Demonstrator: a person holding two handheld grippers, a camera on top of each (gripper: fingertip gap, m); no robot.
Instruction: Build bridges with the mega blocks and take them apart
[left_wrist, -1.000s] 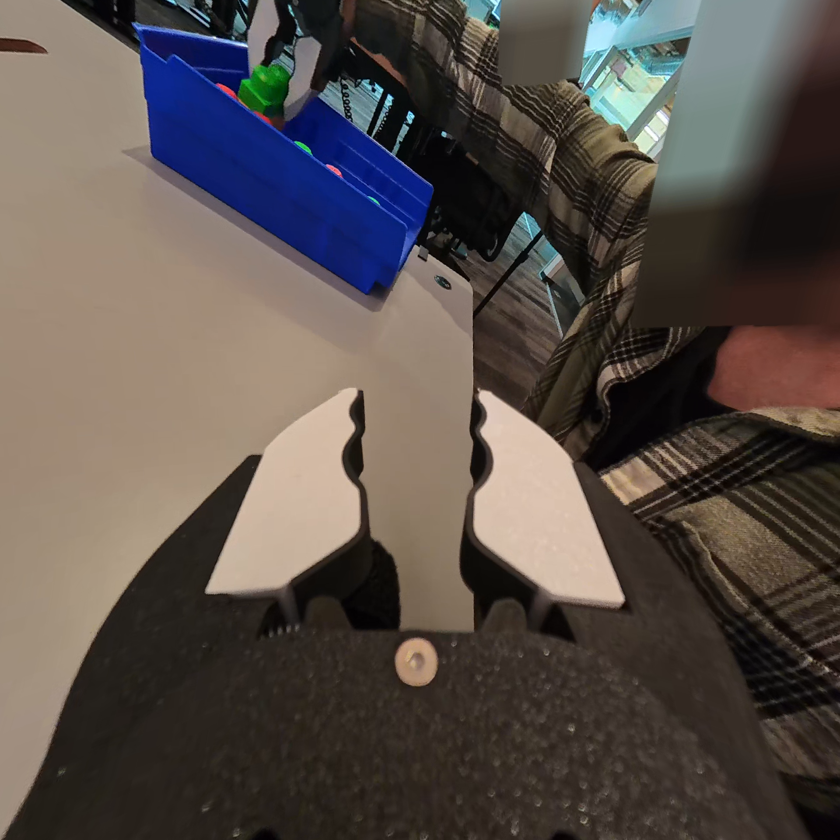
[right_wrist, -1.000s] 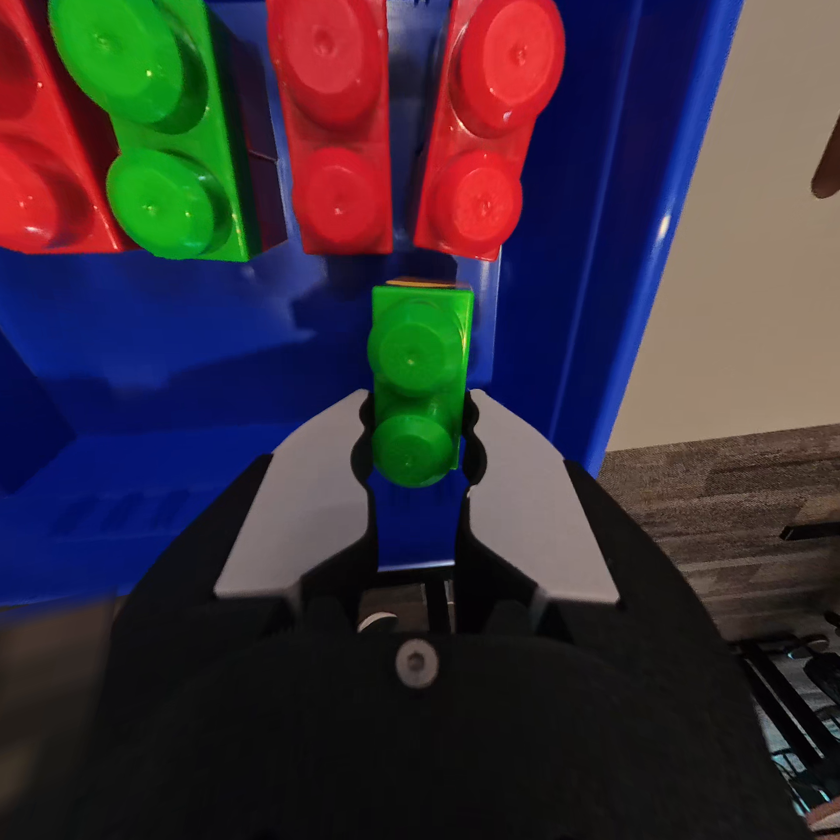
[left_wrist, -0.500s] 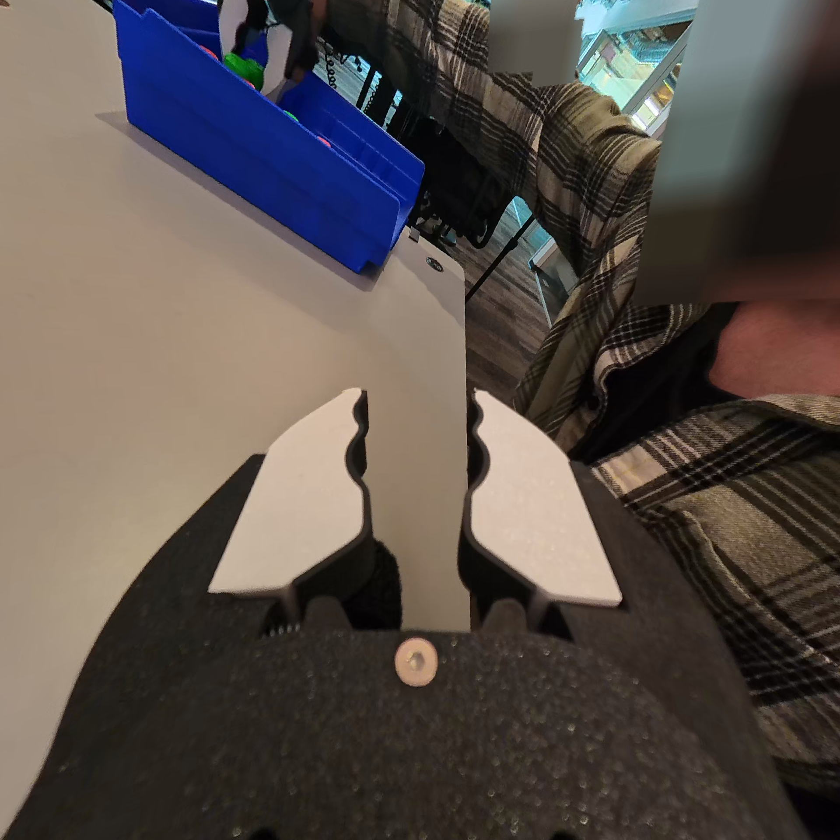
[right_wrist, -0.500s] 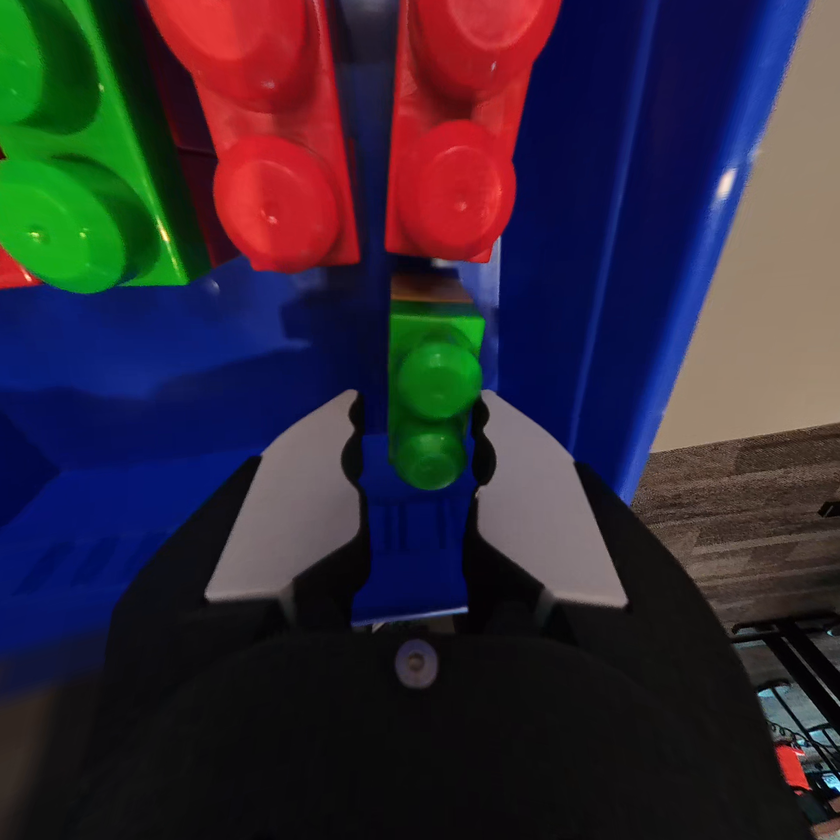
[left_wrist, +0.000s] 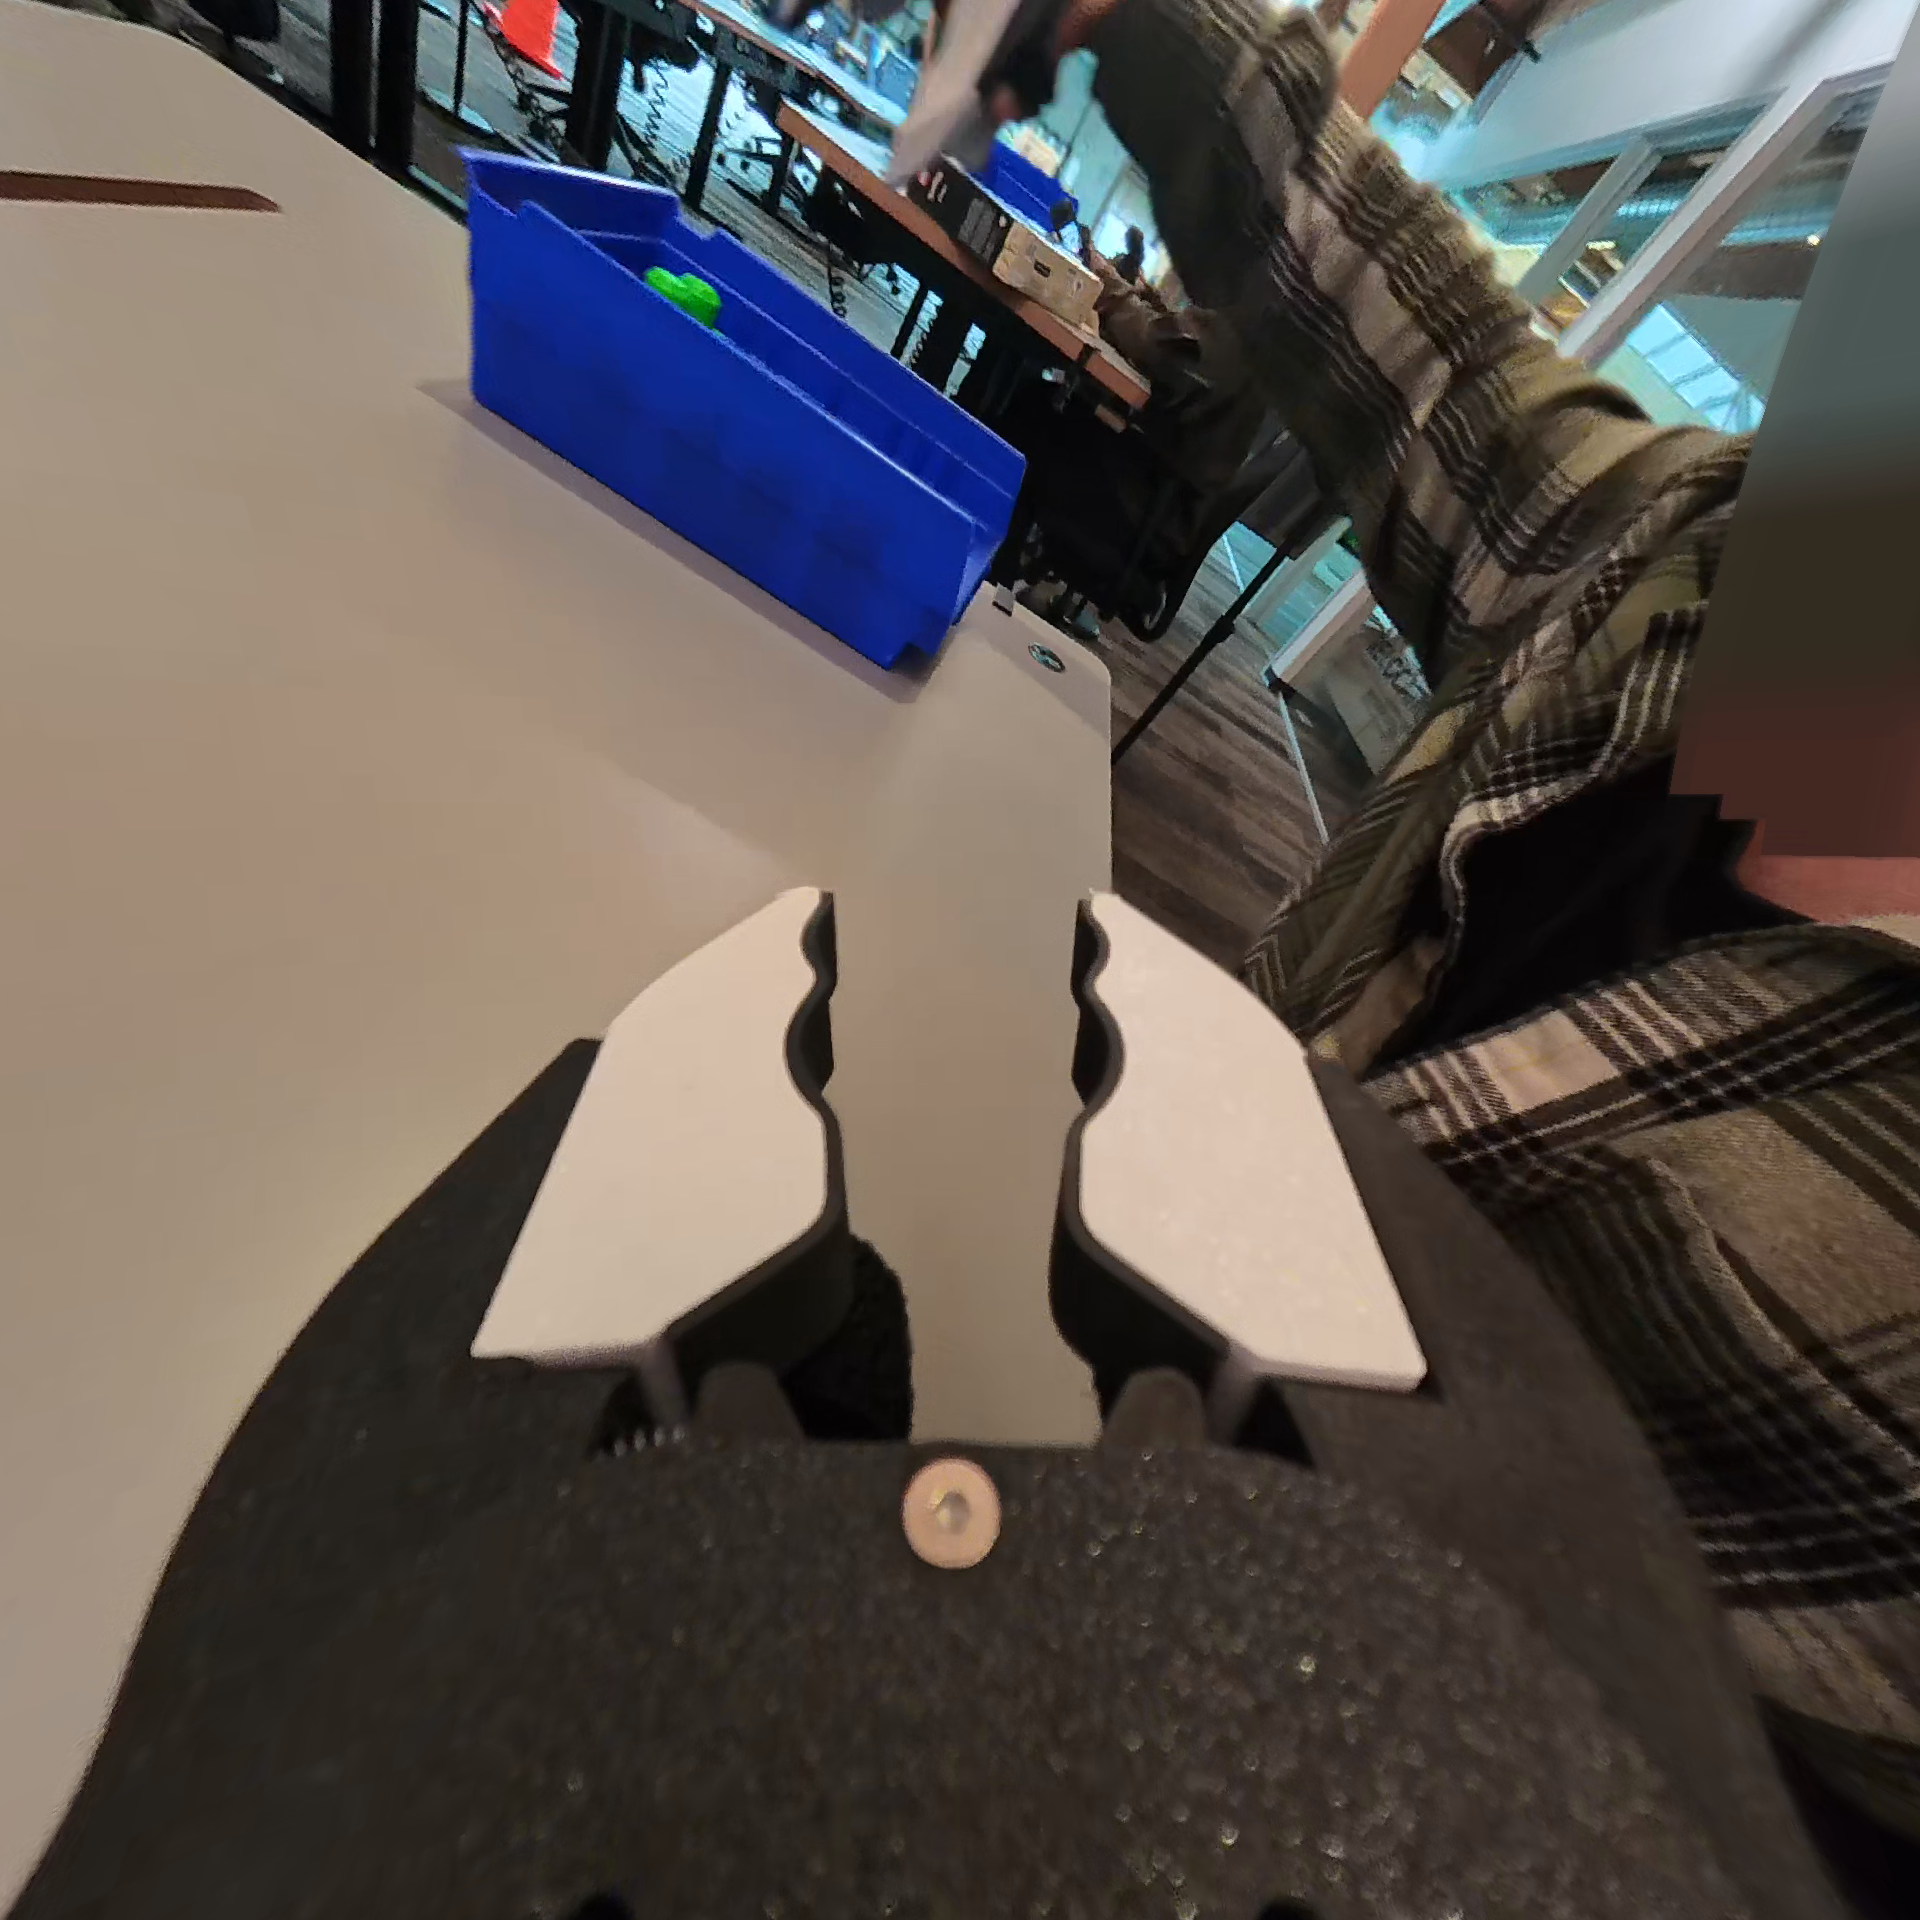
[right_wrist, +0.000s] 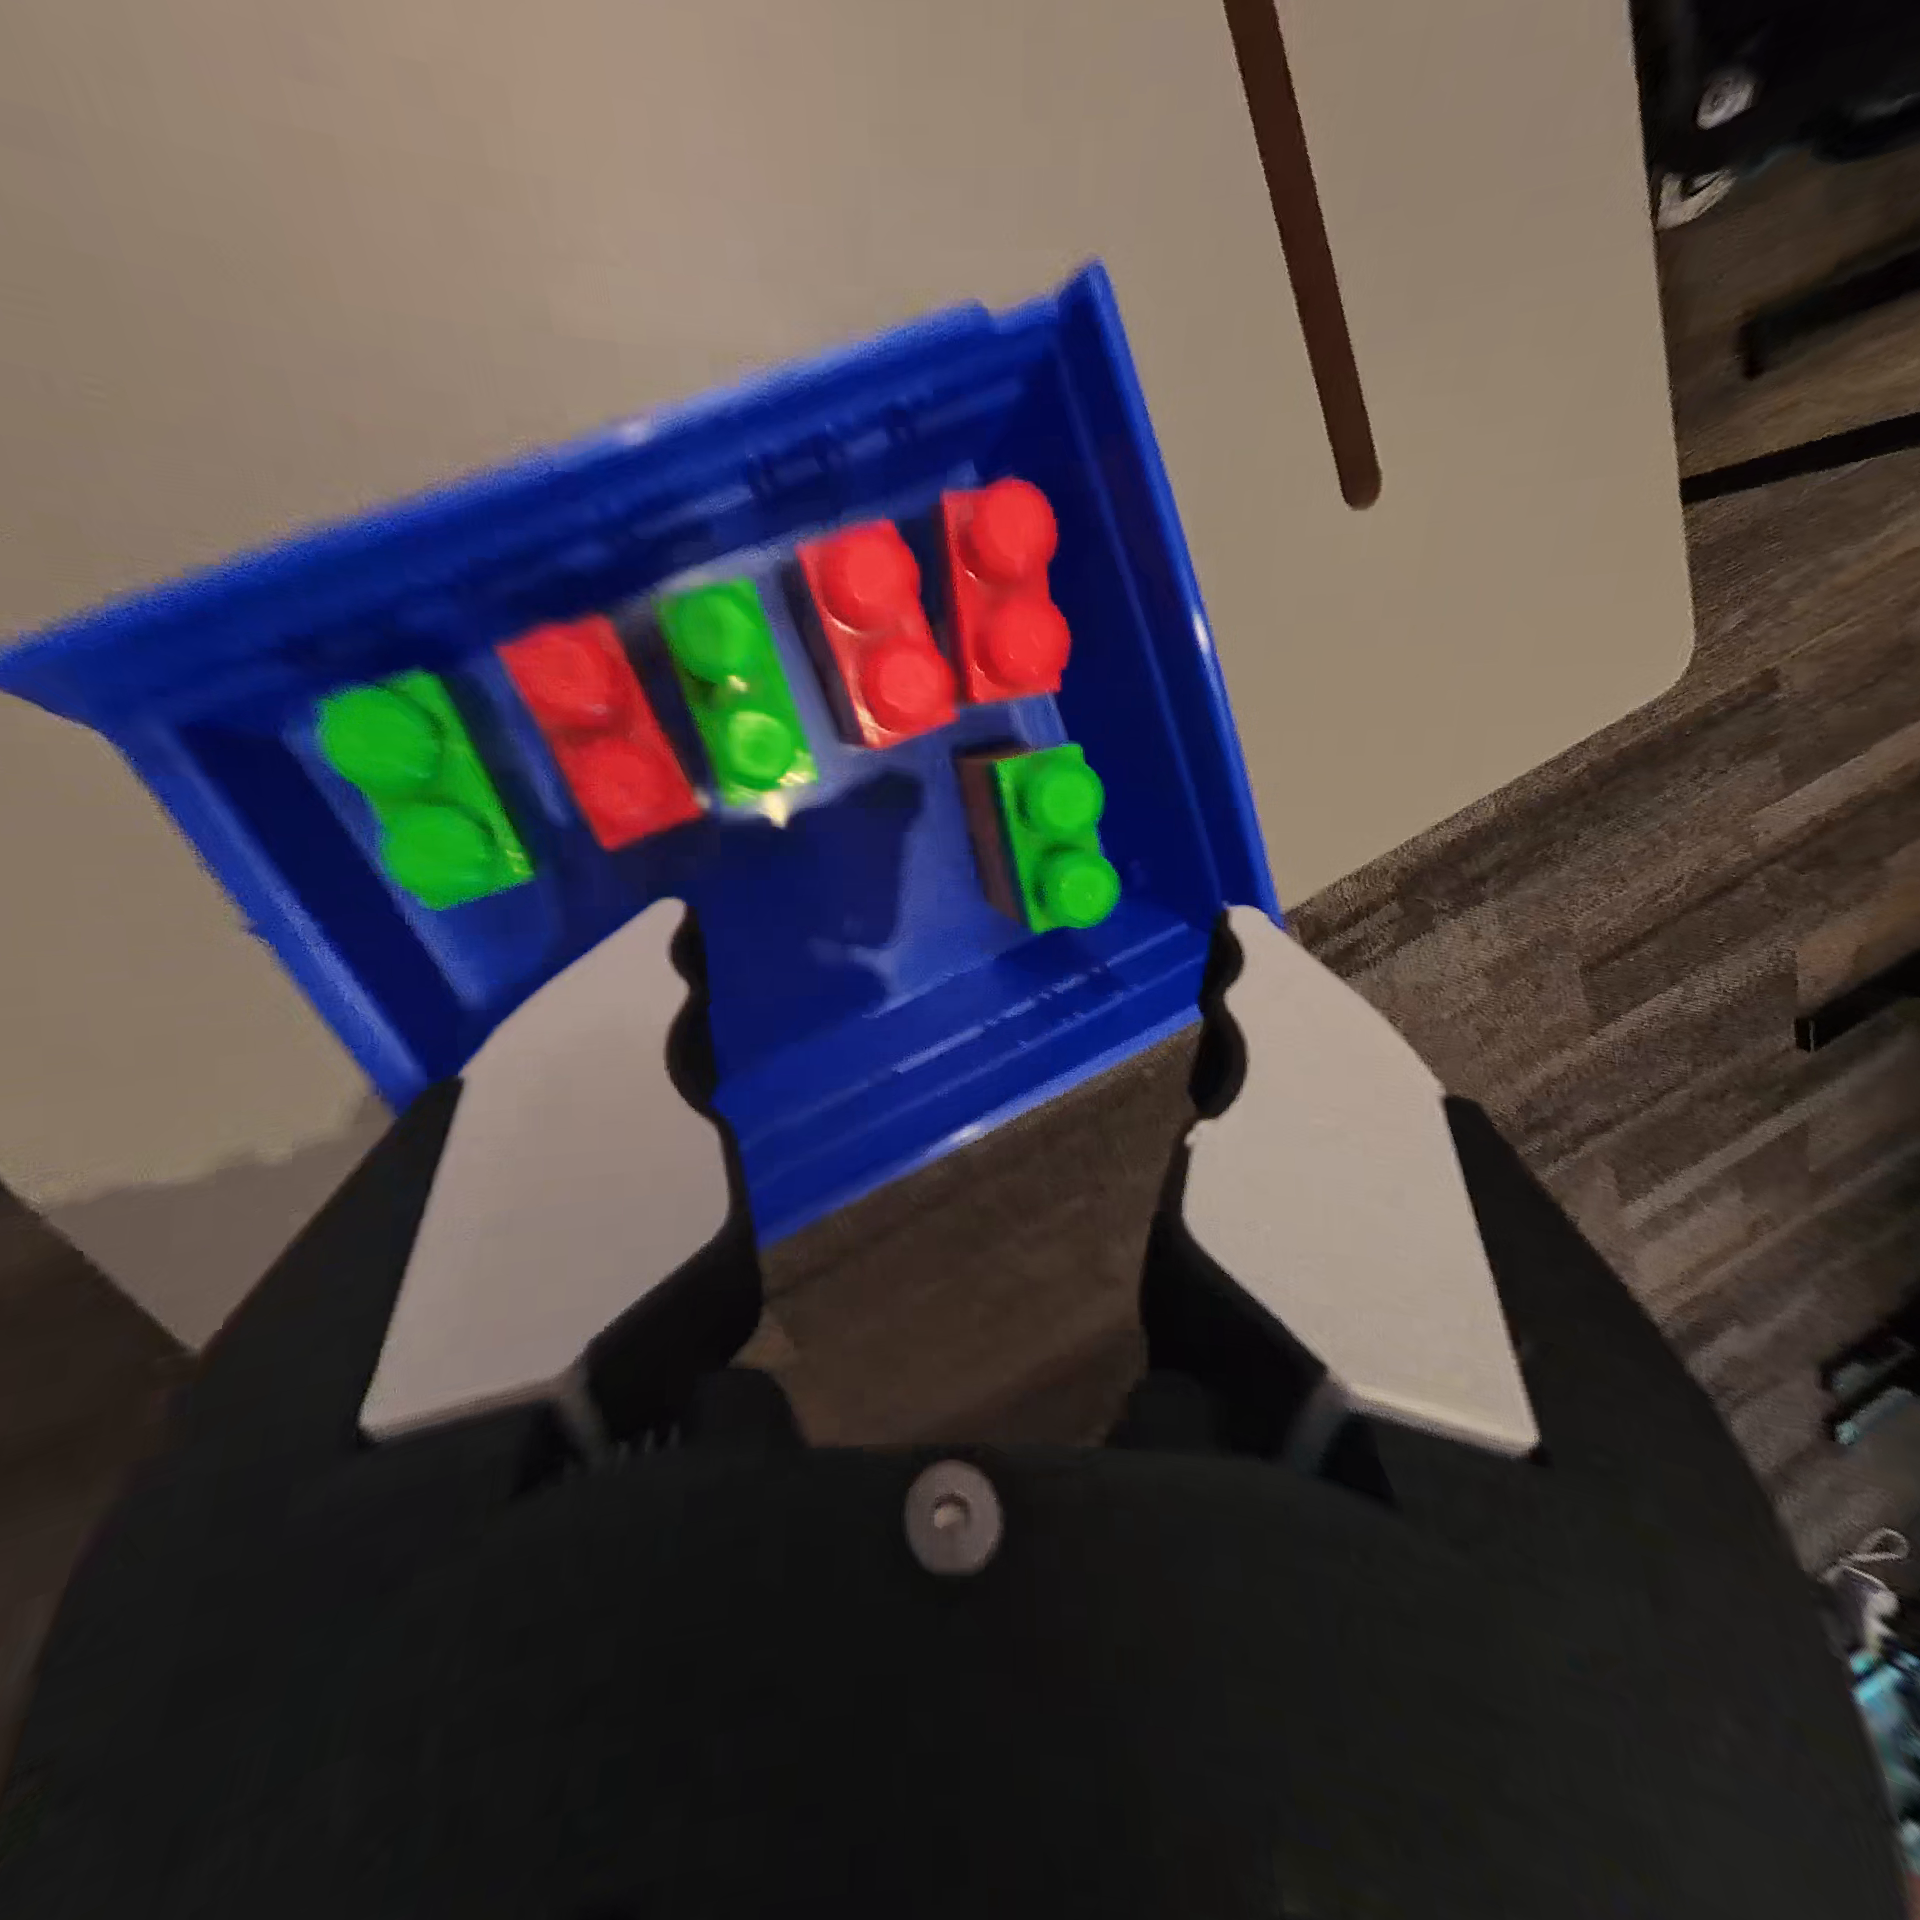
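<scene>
Green block (right_wrist: 1055, 836) released, right gripper (right_wrist: 951, 961) withdrawn.

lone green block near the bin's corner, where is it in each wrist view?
Left wrist view: green block upper left of centre, peeking over the bin wall.
Right wrist view: green block right of centre, alone below the row of five blocks, near the bin's right wall.
Shared landmark: the blue bin on the table.
</scene>
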